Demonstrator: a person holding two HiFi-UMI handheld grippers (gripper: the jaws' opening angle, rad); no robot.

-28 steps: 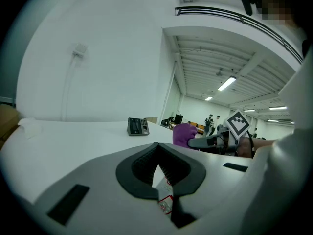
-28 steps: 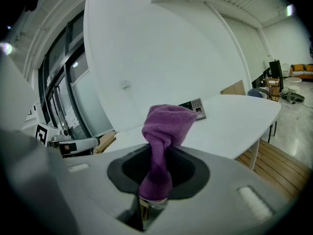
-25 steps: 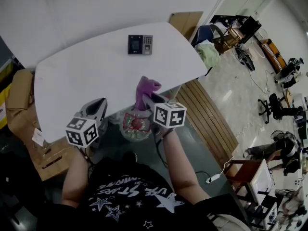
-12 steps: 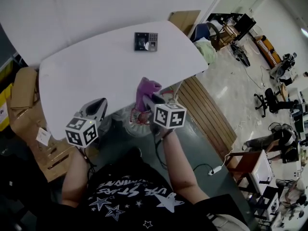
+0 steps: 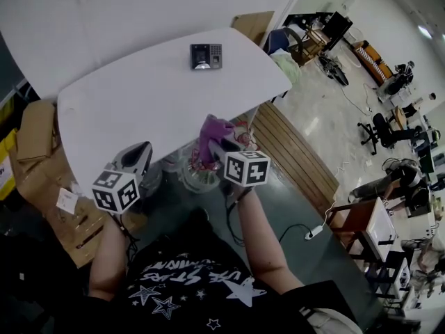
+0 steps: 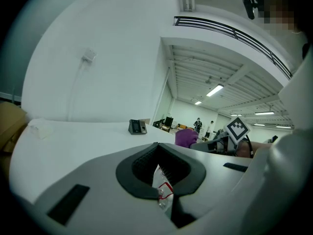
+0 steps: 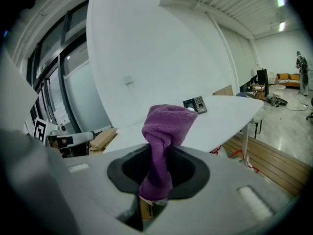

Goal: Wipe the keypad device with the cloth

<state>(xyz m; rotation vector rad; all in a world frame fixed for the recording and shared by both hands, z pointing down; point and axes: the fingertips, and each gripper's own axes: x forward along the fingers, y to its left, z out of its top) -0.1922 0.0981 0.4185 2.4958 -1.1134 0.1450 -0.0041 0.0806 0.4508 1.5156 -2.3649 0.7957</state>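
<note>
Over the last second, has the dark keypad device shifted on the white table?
No. The dark keypad device stays beside the white table's far edge; only the camera drifted.

A white desk (image 5: 132, 103) spans 12 o'clock. Cardboard boxes (image 5: 35, 134) sit at 9 o'clock, wooden slats (image 5: 288, 152) at 3, an office chair (image 5: 382, 127) farther right.

A big open office-workshop hall: black swivel chairs (image 5: 381, 129) on polished grey floor (image 5: 327, 110), brown cardboard boxes (image 5: 35, 134), ceiling strip lights (image 6: 215, 90).
</note>
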